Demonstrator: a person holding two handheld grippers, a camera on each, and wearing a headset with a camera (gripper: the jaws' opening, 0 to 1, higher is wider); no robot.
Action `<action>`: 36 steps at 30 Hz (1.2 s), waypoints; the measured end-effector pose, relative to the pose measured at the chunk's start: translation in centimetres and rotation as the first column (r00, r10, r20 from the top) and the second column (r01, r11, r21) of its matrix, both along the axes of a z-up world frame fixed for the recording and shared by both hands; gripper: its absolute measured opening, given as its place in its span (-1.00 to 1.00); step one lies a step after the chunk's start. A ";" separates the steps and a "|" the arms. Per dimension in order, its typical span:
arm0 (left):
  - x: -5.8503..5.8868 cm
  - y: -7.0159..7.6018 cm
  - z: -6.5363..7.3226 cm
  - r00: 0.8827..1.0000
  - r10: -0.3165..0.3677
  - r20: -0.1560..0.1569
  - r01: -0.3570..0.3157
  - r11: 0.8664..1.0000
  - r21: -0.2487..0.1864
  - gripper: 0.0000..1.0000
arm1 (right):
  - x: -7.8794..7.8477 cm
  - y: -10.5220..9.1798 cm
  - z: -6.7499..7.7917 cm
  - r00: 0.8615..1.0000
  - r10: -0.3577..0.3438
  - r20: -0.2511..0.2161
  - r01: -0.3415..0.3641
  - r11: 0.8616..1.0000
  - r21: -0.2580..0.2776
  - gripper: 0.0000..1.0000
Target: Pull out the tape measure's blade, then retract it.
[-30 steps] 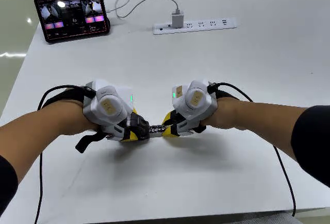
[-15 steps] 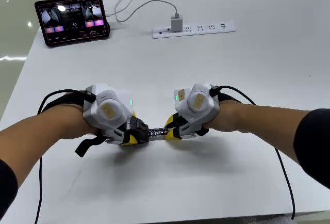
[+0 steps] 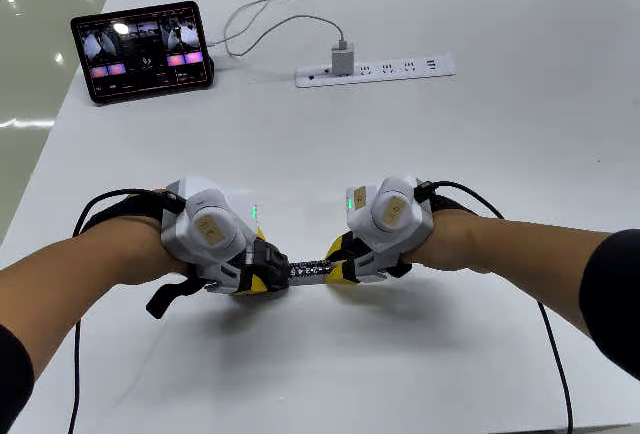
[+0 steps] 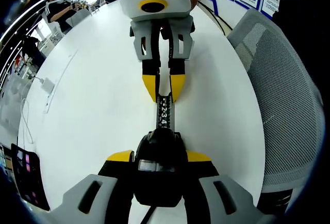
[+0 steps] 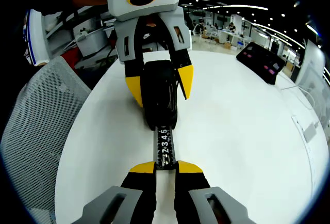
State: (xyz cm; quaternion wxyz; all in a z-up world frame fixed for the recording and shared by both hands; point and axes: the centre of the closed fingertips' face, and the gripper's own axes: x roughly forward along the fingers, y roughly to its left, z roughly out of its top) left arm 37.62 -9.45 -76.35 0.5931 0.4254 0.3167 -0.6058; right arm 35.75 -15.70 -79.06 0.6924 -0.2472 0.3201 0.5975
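You're working at a plain white table (image 3: 480, 174). At the upper left of your head view a tablet (image 3: 143, 38) lies with its screen lit; a white power strip (image 3: 375, 68) sits top centre. Glossy floor (image 3: 25, 74) shows along the left edge. A grey mesh chair (image 4: 278, 79) stands at the right of the left gripper view, and ceiling lights (image 5: 242, 7) glow at the upper right of the right gripper view.

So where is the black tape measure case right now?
In the head view the black tape measure case sits left of centre, clamped in the left hand-held gripper, its short numbered blade reaching across to the right hand-held gripper.
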 end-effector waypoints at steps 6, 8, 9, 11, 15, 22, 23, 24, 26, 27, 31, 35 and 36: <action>0.0 0.0 0.0 1.000 0.006 -0.006 -0.006 1.000 -0.004 -0.37 | 0.1 -0.5 0.0 1.000 -0.009 -0.006 0.008 1.000 -0.002 -0.84; 0.0 0.0 0.0 1.000 0.007 -0.003 -0.007 1.000 -0.002 -0.37 | 0.1 -0.7 -0.1 1.000 -0.013 -0.007 0.013 1.000 -0.001 -0.84; 0.0 0.0 0.0 1.000 0.007 -0.003 -0.007 1.000 -0.002 -0.37 | 0.1 -0.8 -0.1 1.000 -0.014 -0.008 0.014 1.000 -0.001 -0.84; 0.0 0.0 0.0 1.000 0.007 -0.003 -0.007 1.000 -0.004 -0.37 | 0.0 -0.9 -0.1 1.000 -0.017 -0.006 0.017 1.000 -0.002 -0.84; -0.1 0.0 0.0 1.000 0.005 -0.002 -0.005 1.000 -0.002 -0.37 | -0.1 -1.3 0.0 1.000 -0.023 -0.021 0.023 1.000 0.004 -0.83; -0.1 0.0 0.0 1.000 0.003 -0.001 -0.003 1.000 -0.002 -0.37 | -0.5 -1.9 0.0 0.999 -0.039 -0.028 0.040 0.999 0.022 -0.83; -0.1 0.0 0.0 1.000 0.002 0.000 -0.002 1.000 -0.002 -0.37 | -0.4 -2.0 0.1 0.999 -0.039 -0.026 0.039 0.999 0.021 -0.83; -0.1 0.0 0.0 1.000 0.002 0.000 -0.002 1.000 -0.001 -0.37 | -0.5 -2.1 0.1 0.999 -0.037 -0.024 0.038 0.999 0.020 -0.83; -0.1 0.0 0.0 1.000 0.003 0.000 -0.003 1.000 -0.001 -0.37 | -0.4 -2.3 0.1 0.999 -0.038 -0.020 0.038 0.999 0.020 -0.83; -0.1 0.0 0.0 1.000 0.003 0.001 -0.003 1.000 -0.002 -0.37 | -0.5 -2.4 0.1 0.999 -0.039 -0.017 0.039 0.999 0.019 -0.83; -0.1 0.0 0.0 1.000 0.003 0.002 -0.003 1.000 -0.002 -0.37 | -0.5 -2.8 0.2 0.999 -0.045 -0.015 0.045 0.999 0.022 -0.84; -0.1 0.0 0.0 1.000 0.002 0.002 -0.002 1.000 -0.002 -0.37 | -0.6 -3.1 0.2 0.999 -0.050 -0.013 0.050 0.999 0.021 -0.84; -0.1 0.0 0.0 1.000 0.002 0.002 -0.001 1.000 -0.002 -0.37 | -0.6 -3.2 0.2 0.999 -0.051 -0.012 0.051 0.998 0.020 -0.84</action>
